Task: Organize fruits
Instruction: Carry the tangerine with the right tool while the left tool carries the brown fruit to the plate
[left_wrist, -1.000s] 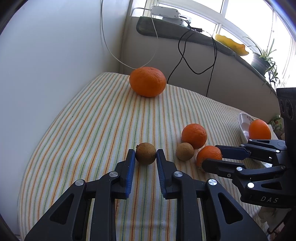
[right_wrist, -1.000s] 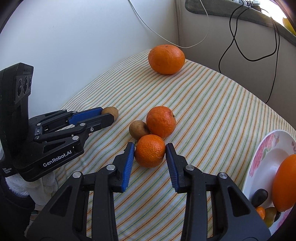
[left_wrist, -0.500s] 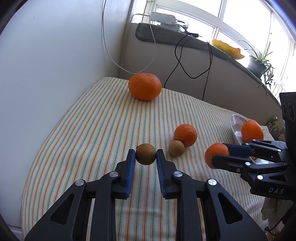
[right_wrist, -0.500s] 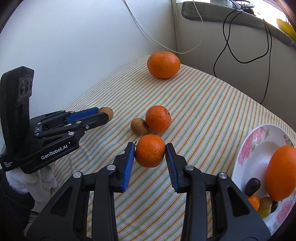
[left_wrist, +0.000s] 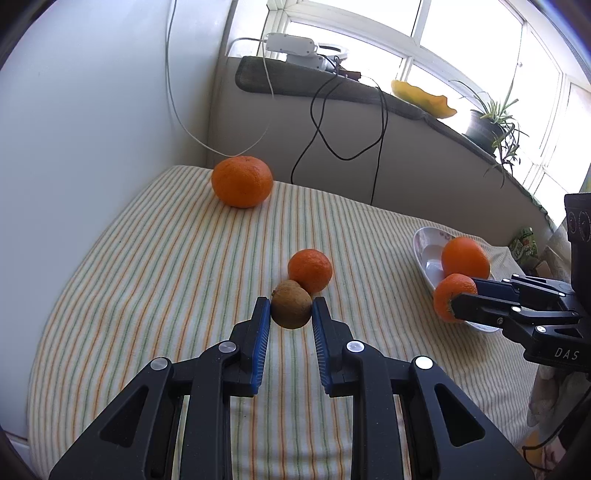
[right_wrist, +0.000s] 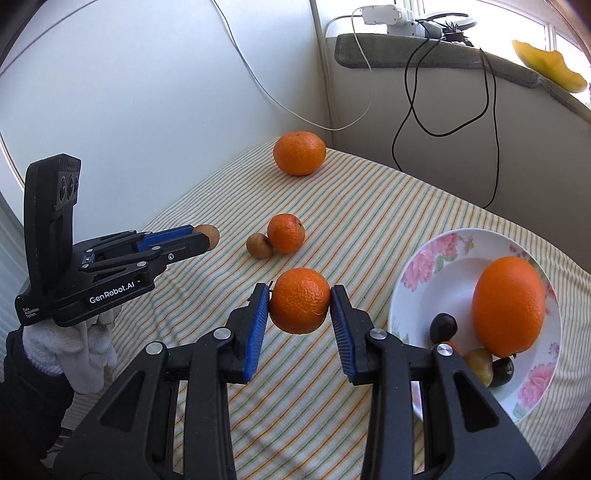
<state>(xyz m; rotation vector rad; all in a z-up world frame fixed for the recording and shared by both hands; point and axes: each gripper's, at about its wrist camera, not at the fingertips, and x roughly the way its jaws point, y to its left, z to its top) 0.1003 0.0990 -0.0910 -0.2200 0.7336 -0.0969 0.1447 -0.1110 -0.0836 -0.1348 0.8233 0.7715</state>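
We had the left claw (left_wrist: 291, 314) clamped on a brown fruit (left_wrist: 291, 309) at frame centre, and the right claw (right_wrist: 299, 301) clamped on a tangerine (right_wrist: 300, 300), left of the plate (right_wrist: 424, 280).

Bright daylight from window (left_wrist: 461, 44), glare there; sharp focus; fisheye bending, dark vignette at corners.

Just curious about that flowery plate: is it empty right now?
No, the plate already holds a big orange and a few small dark and yellowish fruits.
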